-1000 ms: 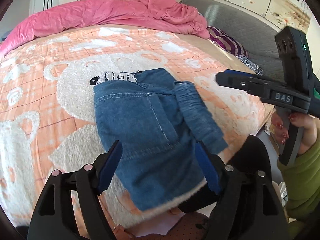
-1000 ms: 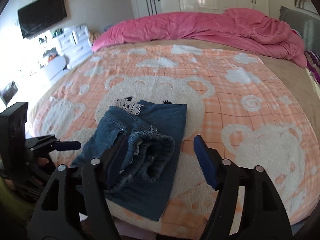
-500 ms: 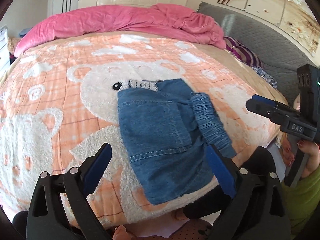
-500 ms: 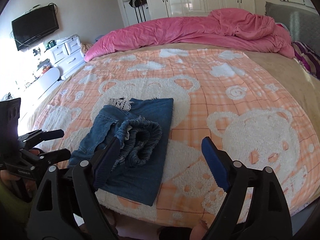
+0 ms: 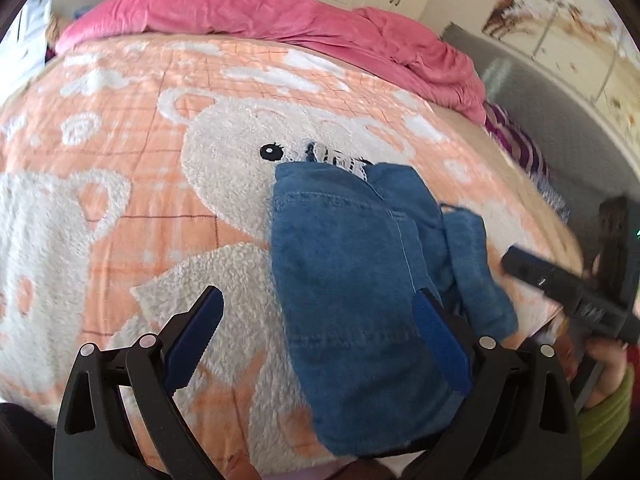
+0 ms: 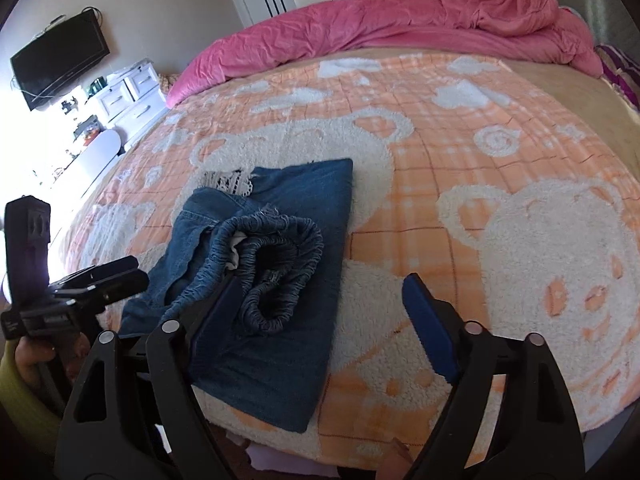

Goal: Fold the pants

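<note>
Folded blue denim pants (image 5: 352, 280) lie on the orange bear blanket (image 5: 120, 200) near the bed's front edge. In the right wrist view the pants (image 6: 280, 340) show their gathered elastic waistband (image 6: 276, 264) bunched on top, and a white lace trim (image 6: 228, 180) peeks out at the far end. My left gripper (image 5: 320, 332) is open and empty, hovering over the near part of the pants. My right gripper (image 6: 324, 312) is open and empty, just right of the waistband. Each gripper shows in the other's view: the right one (image 5: 568, 292), the left one (image 6: 84, 284).
A pink duvet (image 6: 400, 32) is piled along the far side of the bed. A grey headboard (image 5: 560, 120) and striped pillow (image 5: 516, 148) are at the right. A TV (image 6: 60, 60) and white drawers (image 6: 128, 96) stand at the left wall.
Both grippers have pulled back and shifted. In the left wrist view the pants have slid right in the frame. The pants lie as before.
</note>
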Motion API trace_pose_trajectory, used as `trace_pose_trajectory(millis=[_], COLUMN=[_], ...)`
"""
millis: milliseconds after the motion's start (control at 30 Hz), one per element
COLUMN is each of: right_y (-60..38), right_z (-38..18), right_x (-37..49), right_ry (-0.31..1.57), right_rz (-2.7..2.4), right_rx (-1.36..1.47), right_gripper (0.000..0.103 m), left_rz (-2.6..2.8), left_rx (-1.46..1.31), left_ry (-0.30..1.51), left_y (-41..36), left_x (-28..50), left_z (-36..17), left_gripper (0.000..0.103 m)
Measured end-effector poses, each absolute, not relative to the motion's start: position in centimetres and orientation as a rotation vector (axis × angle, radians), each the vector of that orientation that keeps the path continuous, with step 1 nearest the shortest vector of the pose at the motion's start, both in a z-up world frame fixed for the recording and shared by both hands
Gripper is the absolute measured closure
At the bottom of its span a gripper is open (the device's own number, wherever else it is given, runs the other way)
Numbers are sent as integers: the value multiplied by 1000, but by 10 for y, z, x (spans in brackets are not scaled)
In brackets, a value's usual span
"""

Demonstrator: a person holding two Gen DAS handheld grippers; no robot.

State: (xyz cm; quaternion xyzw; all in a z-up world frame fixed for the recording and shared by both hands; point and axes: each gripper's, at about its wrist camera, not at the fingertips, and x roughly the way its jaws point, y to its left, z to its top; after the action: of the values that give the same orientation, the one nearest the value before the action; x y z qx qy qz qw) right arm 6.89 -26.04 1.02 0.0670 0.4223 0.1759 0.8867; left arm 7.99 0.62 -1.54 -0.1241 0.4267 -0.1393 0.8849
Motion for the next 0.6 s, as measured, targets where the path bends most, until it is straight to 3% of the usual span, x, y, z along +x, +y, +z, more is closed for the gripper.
trace_pose_trajectory(millis=[133,267,333,467,600], right_y=[-258,-259,-257,-256,-255], right_z=[-9,-25,-30,-37,-40], right_x=[83,93,98,106,108], right_ry=[949,991,1001,1005,996], right_rz=[415,447,466,499,536], right_rx=[217,290,309,350,380], right_gripper=[45,46,47,53,68], left_rz=[-304,-321,-344,-355,-366], left_rx=[-318,-306,-310,-314,-362], left_ry=[917,921,914,906,910], left_y=[7,-2,-7,-13,-14], left_x=[91,96,98,101,107], left_z=[-28,-35,-35,-39,-42], left_gripper=[9,10,19,20,21])
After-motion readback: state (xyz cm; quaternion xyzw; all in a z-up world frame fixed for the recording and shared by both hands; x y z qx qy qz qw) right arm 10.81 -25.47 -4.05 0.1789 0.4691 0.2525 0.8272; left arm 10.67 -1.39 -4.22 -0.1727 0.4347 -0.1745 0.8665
